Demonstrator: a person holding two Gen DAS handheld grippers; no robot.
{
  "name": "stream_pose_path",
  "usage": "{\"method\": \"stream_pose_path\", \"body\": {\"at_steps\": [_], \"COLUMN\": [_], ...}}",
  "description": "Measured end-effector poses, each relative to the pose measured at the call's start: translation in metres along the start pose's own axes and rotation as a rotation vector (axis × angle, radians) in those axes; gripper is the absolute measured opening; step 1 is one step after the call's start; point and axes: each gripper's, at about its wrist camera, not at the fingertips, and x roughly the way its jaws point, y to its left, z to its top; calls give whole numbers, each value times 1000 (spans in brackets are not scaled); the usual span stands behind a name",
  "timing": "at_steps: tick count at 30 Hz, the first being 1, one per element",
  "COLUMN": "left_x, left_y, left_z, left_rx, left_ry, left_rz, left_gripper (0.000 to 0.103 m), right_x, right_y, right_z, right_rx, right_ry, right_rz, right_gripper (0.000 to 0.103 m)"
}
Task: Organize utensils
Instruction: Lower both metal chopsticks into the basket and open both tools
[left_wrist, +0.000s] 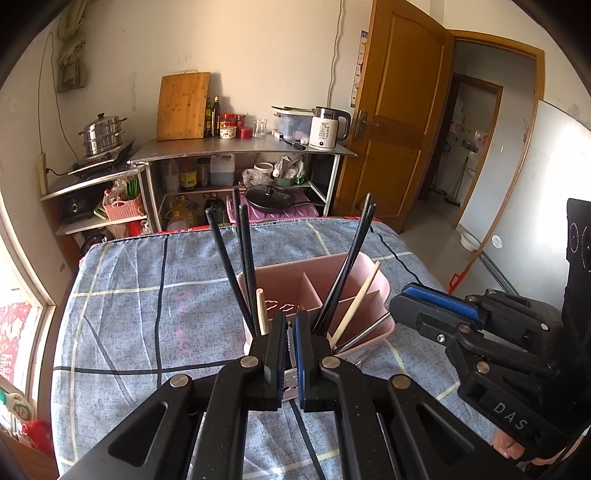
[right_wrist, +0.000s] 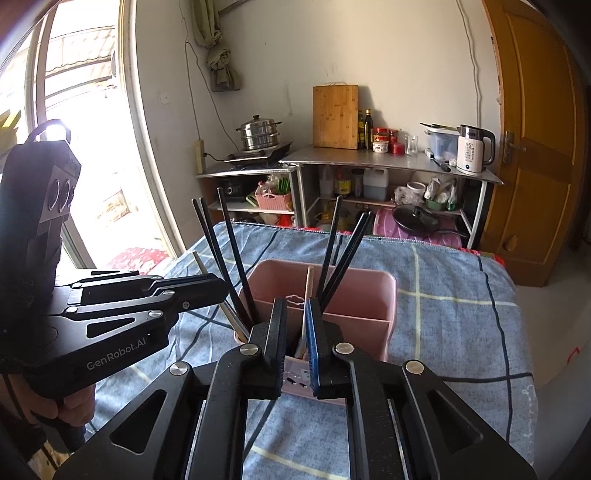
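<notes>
Left tongs (left_wrist: 292, 332) nearly together, a narrow gap between the pads, nothing visibly clamped; they sit at the near rim of the pink plastic divided utensil caddy (left_wrist: 364, 264). Right tongs (right_wrist: 295, 325) stand a little wider apart, also empty, just over the same near rim.

Caddy stands on the blue checked cloth covering the counter (left_wrist: 147, 280). Black chopsticks (left_wrist: 225, 258) lean left in one compartment, a second black set (left_wrist: 354, 254) leans right in another. Pale wooden chopstick (left_wrist: 360, 299) and a thin steel rod (left_wrist: 369, 328) sit in the near right compartment; a short wooden stub (left_wrist: 261, 310) sits by the left black set.

Judgement: sorting looks mostly done and we're regrouping strays by type. For the next grab, we open one pair wider, pinch a single stick low near the rim, and lift straight up so the neighbours don't fan out. The other pair steadies the caddy wall, since it's light and may tip.

Far back: steel shelving with a white kettle (left_wrist: 327, 127), irrelevant.
</notes>
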Motion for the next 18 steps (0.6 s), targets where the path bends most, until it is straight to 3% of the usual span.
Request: {"method": "stream_pose_path", "body": {"at_steps": [10, 18], "left_x": [-44, -81], "left_y": [-5, -18], "left_z": [-8, -39], "left_rx": [-5, -12], "left_ry": [-76, -139], "left_rz": [9, 13], "left_gripper": [4, 5], "right_x": [-35, -68], "right_y": [-2, -2], "right_z": [-5, -28], "right_rx": [5, 30], "right_ry": [-49, -77], "right_rz": [-5, -17], "right_gripper": [15, 18]}}
